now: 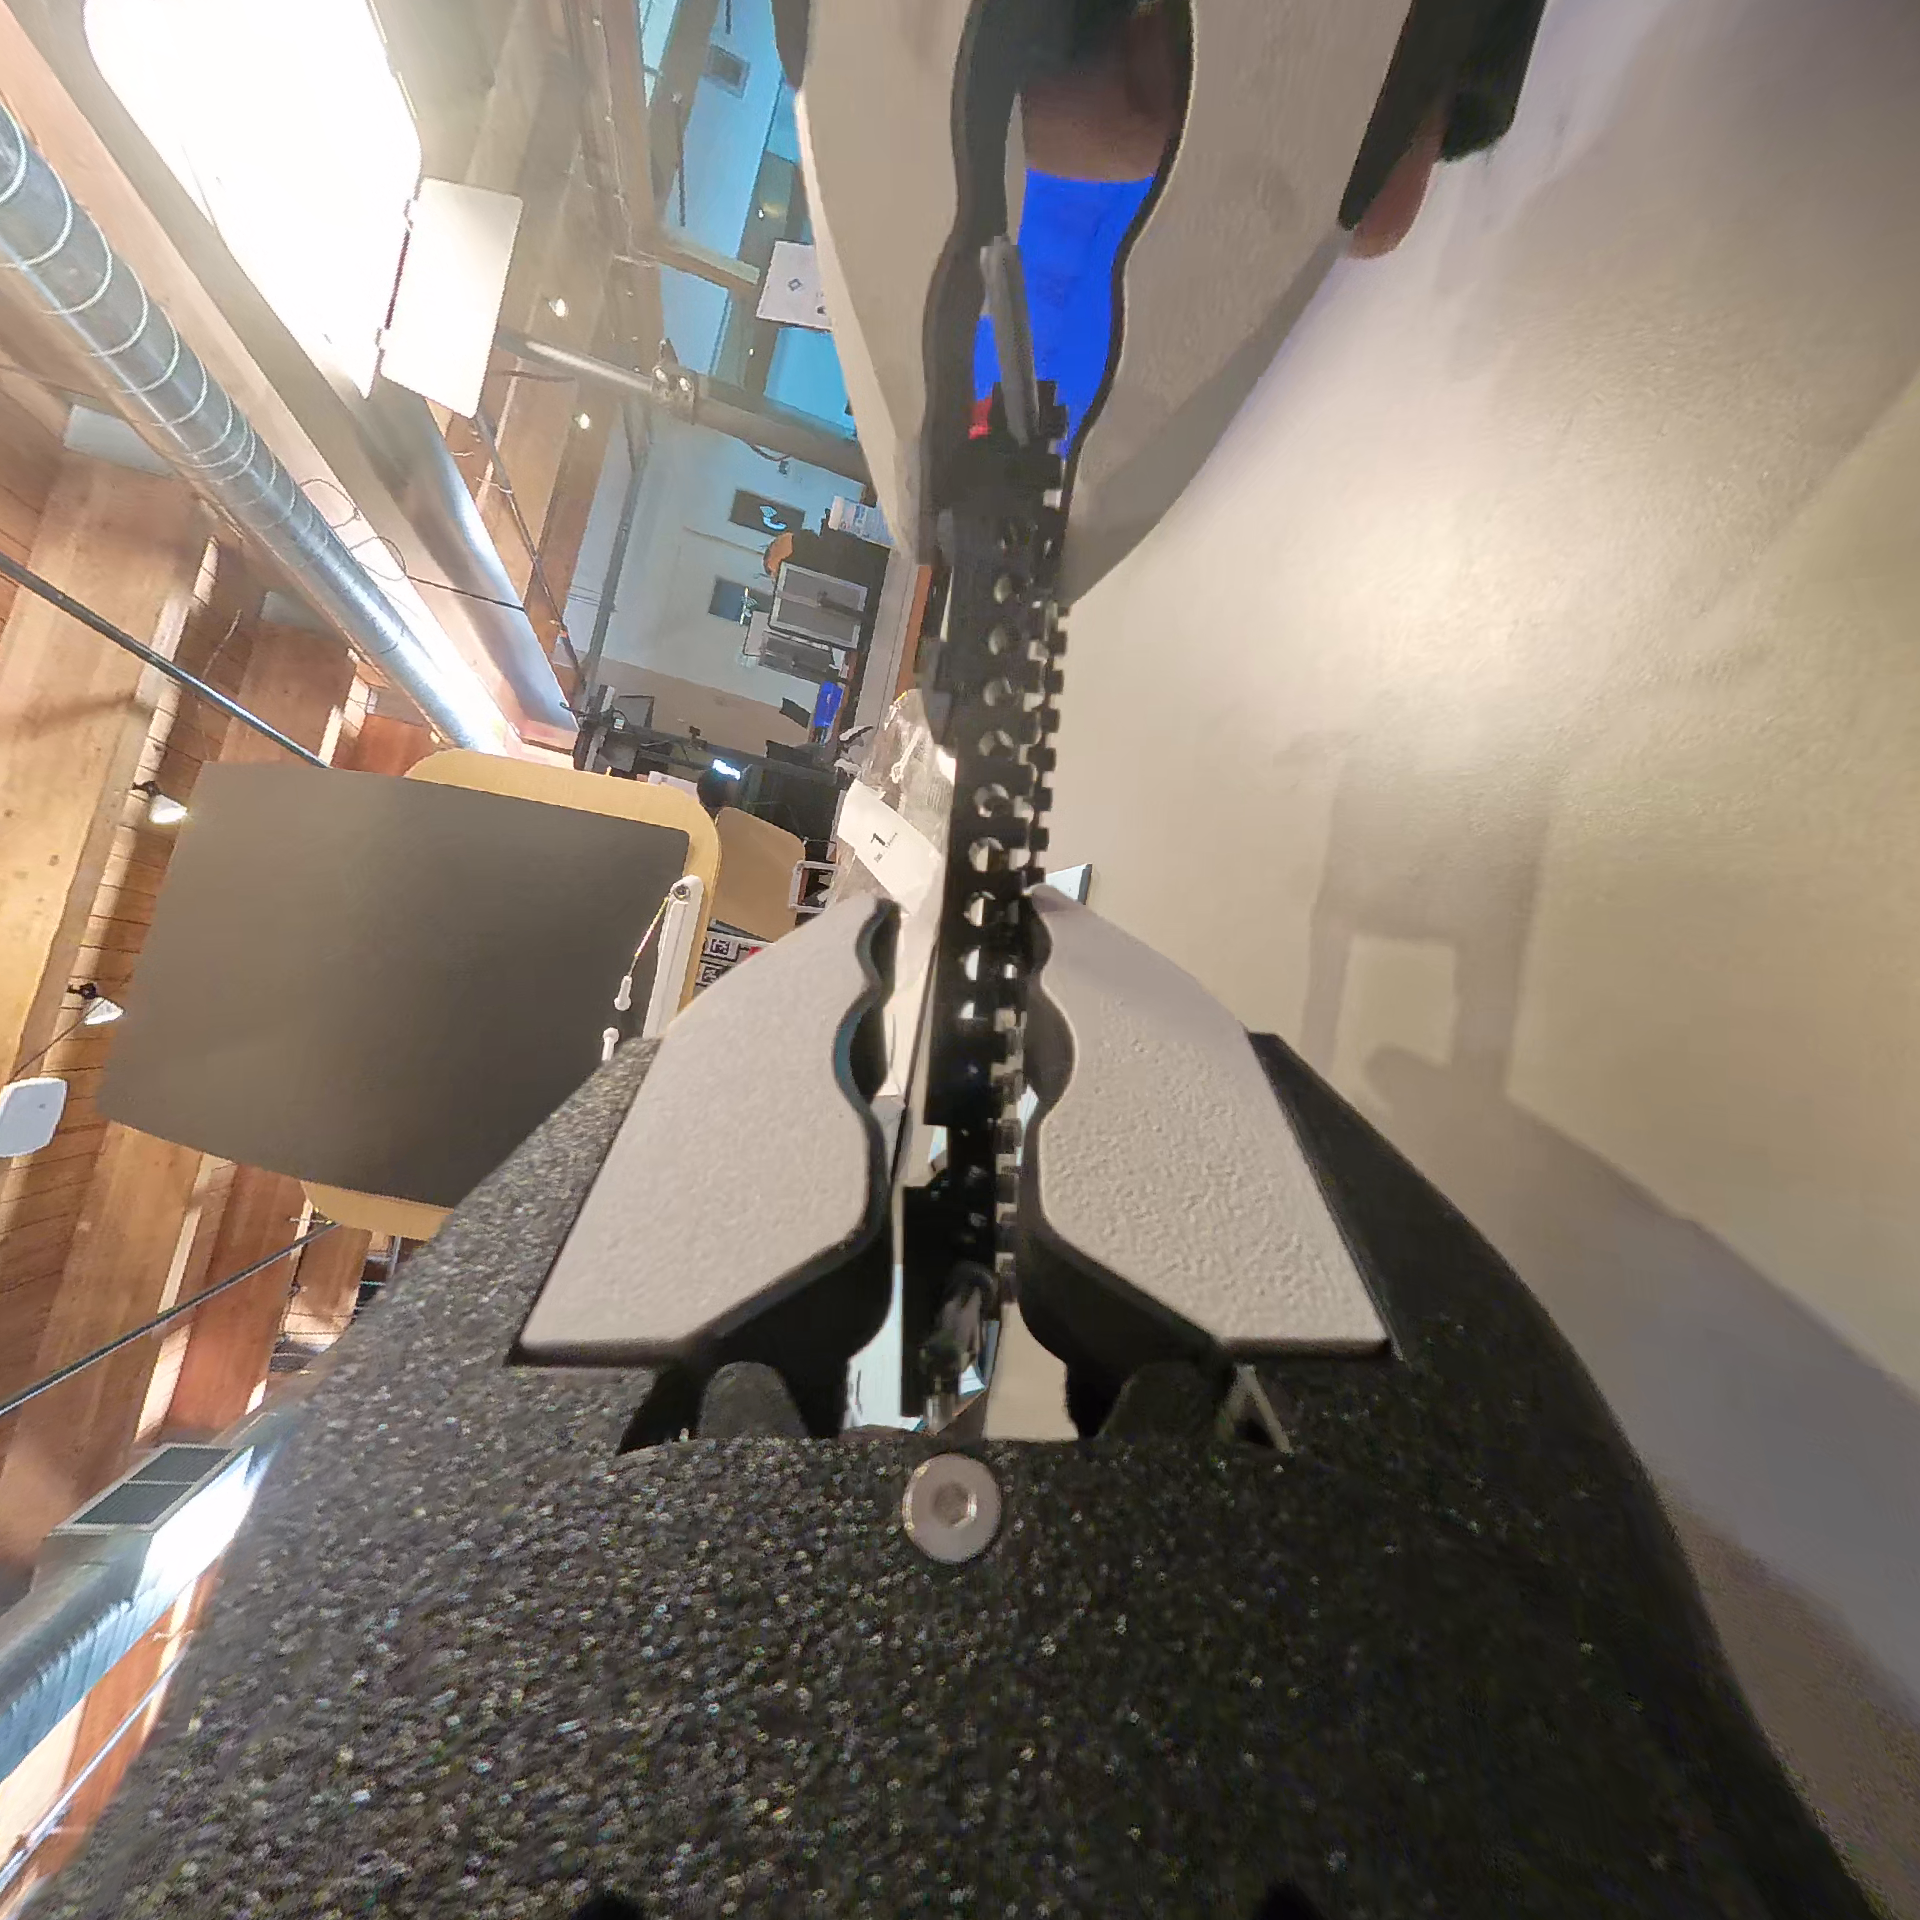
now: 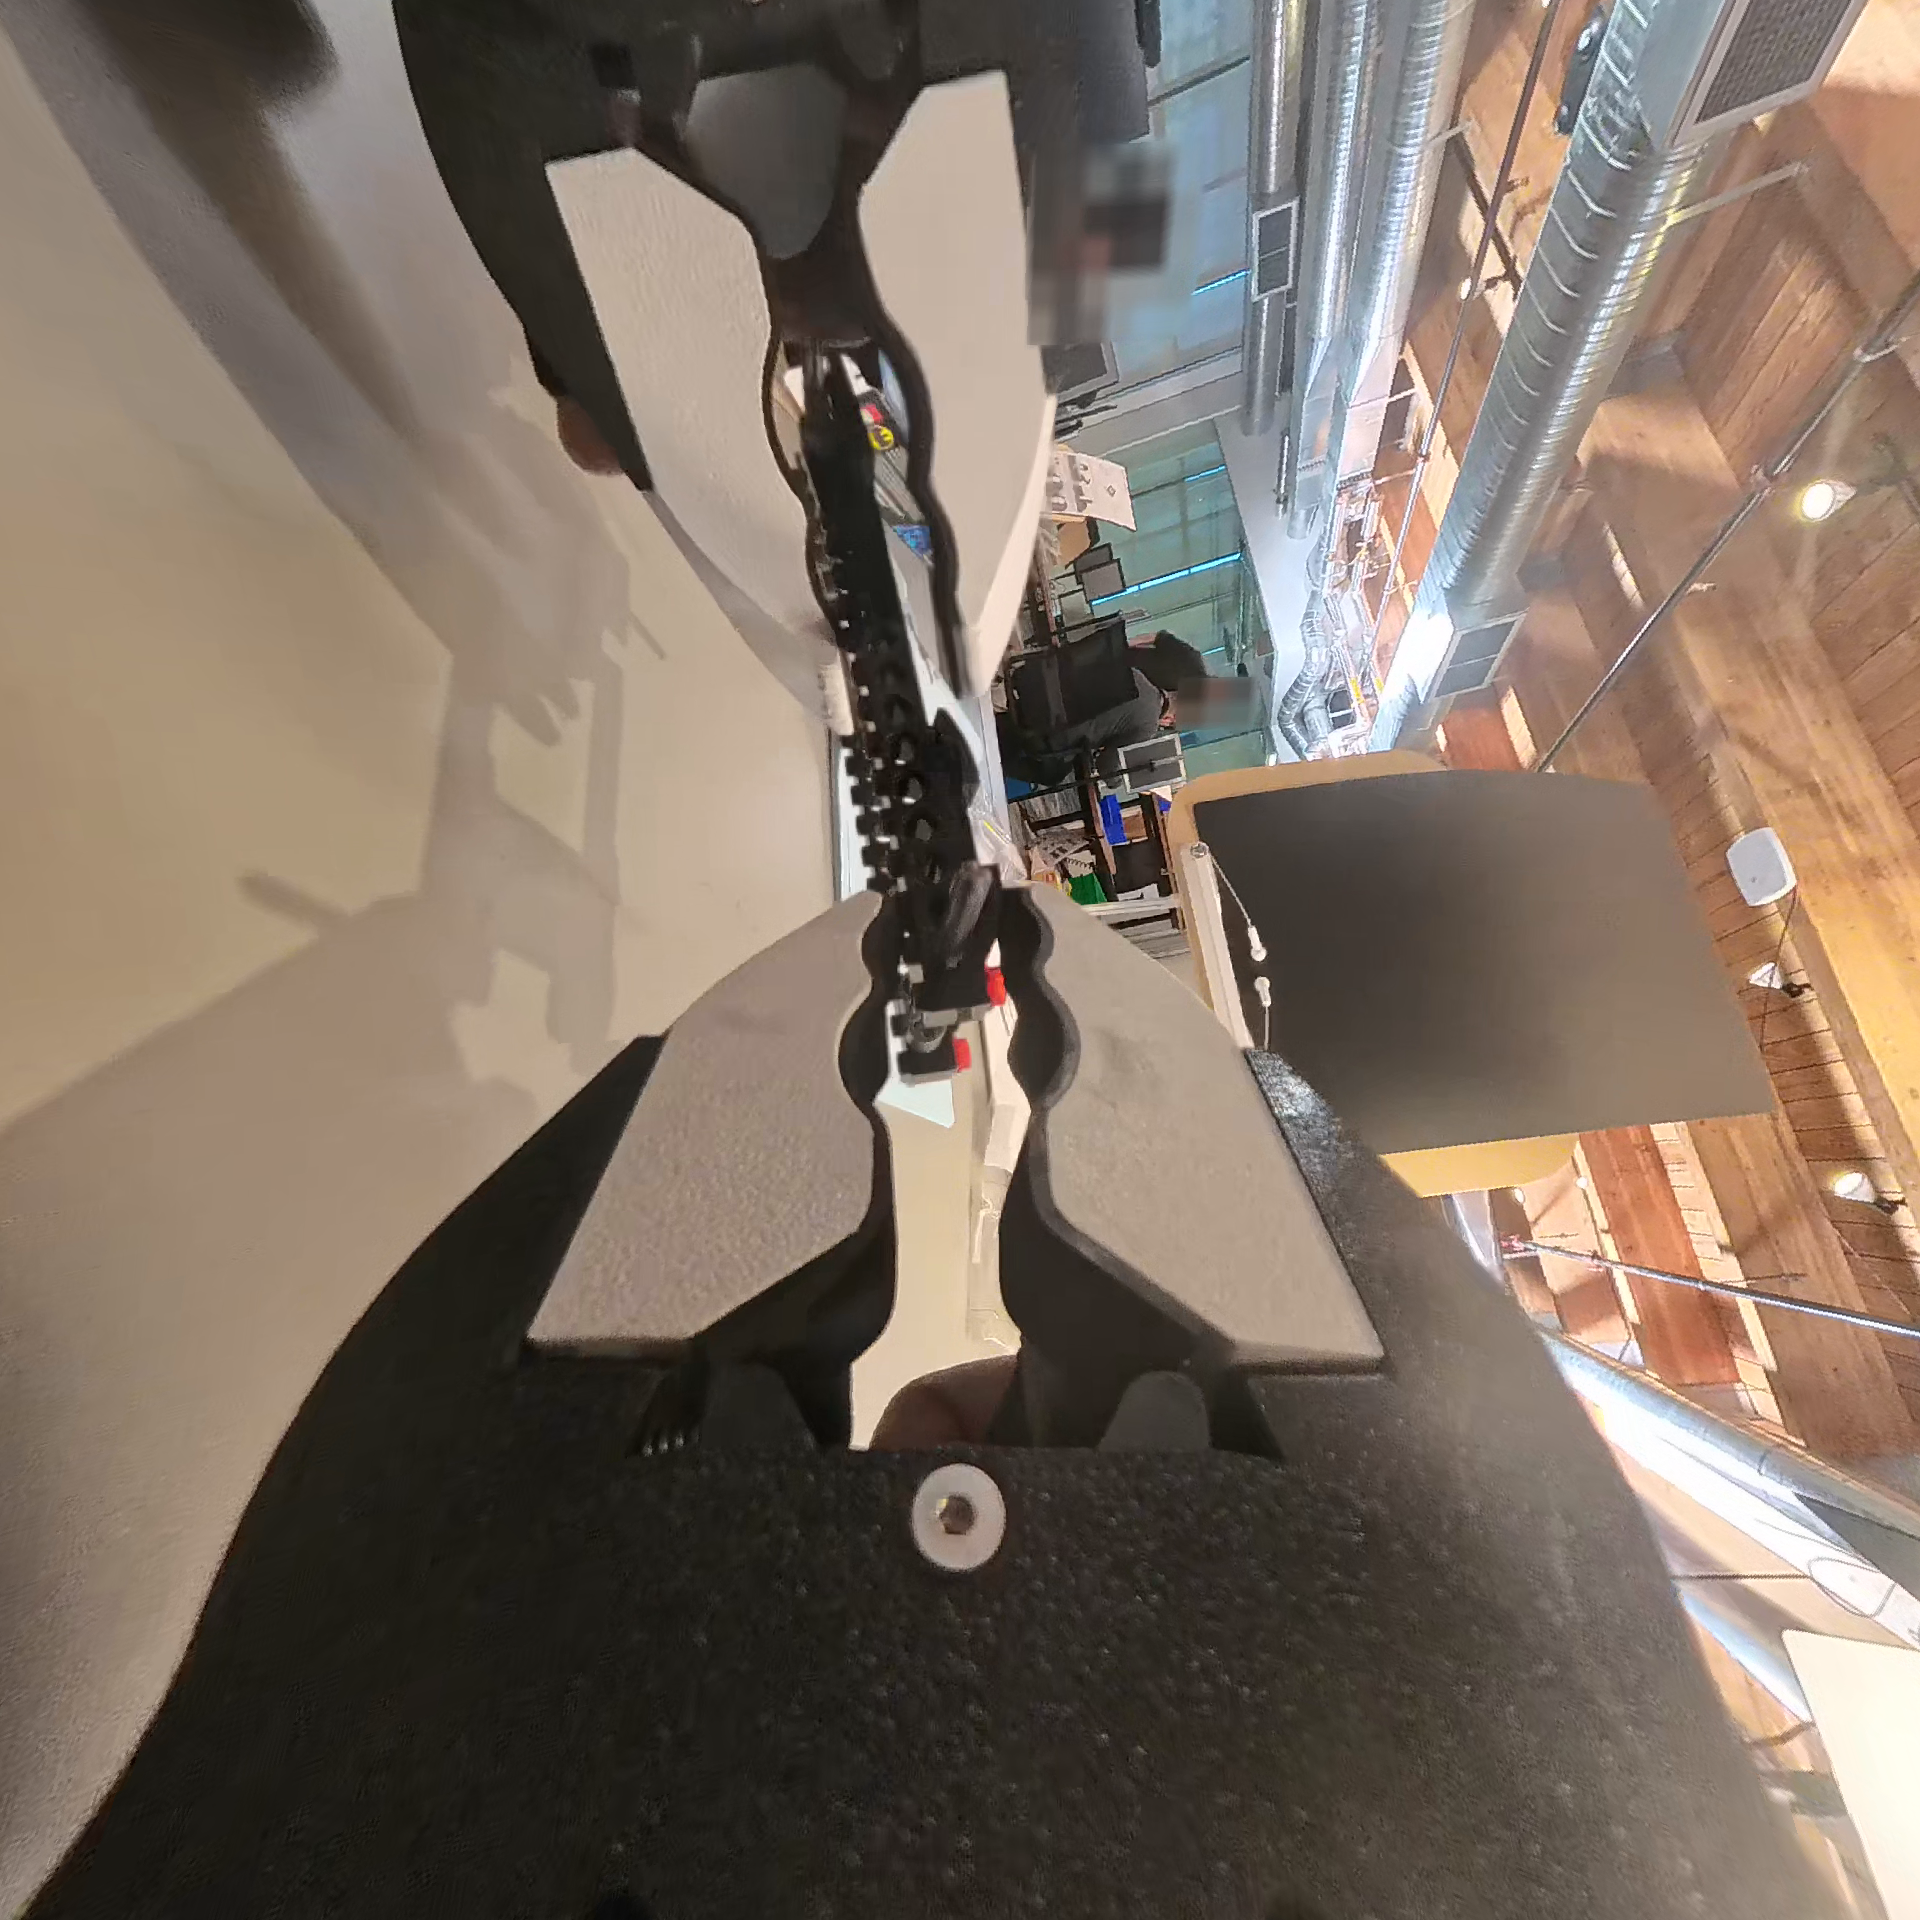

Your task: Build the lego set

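Two grippers of mine meet on one long black toy-brick beam [image 1: 995, 810] — a studded strip with round holes along its side, stretched between them above the pale tabletop [image 1: 1507, 727]. My left gripper [image 1: 961, 914] has its grey fingers [image 1: 1132, 1039] drawn in around the near end of the beam; the right-hand pad touches the studded edge, while a slim gap shows between the other pad and the beam's flat side, so I cannot tell whether that claw truly clamps it. My right gripper [image 2: 951, 925] is closed on the opposite end, where small red pieces [image 2: 992, 982] and a grey plate [image 2: 920, 1096] are fixed to the beam; both dark wavy pads [image 2: 1029, 997] sit against that cluster. From each wrist the other gripper shows at the far end of the beam, facing back. A white paper slip [image 1: 883, 842] and clear plastic bags lie on the table behind — beyond them stand a black panel with a tan border [image 1: 395, 977] and silver ceiling ducts [image 2: 1558, 343].
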The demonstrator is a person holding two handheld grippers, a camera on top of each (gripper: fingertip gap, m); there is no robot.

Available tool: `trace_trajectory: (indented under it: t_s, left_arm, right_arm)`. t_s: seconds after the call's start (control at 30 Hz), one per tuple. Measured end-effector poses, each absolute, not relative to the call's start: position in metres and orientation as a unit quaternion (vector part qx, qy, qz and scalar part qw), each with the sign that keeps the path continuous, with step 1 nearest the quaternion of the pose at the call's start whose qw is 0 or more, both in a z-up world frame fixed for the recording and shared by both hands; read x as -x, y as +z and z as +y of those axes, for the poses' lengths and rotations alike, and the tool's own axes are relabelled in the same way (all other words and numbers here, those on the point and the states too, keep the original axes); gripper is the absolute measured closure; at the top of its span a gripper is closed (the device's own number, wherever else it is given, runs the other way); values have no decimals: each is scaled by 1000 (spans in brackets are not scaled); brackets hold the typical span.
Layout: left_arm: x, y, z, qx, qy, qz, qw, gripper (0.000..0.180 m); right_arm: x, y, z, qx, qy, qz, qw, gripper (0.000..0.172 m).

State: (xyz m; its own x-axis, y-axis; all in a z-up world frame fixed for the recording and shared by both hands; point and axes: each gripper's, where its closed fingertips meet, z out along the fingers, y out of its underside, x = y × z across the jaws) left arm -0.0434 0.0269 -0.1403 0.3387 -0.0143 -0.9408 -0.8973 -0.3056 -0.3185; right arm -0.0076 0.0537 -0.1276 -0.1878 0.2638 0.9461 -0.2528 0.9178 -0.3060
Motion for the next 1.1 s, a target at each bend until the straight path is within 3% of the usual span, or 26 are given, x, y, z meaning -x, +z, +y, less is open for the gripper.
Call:
trace_trajectory:
  t_s: [0.13,0.4,0.7,1.1]
  left_arm:
    - [42,-147,27,670,477,358,441,142]
    - [32,-148,38,673,492,361,417,141]
    - [35,-148,39,701,485,326,408,163]
    - [37,-145,38,705,479,317,415,164]
  right_arm:
    - [10,-128,53,4,193,-743,640,154]
    - [11,-133,46,-15,183,-747,639,154]
    - [11,-132,40,-32,173,-743,646,154]
    - [13,-128,39,-35,171,-736,654,154]
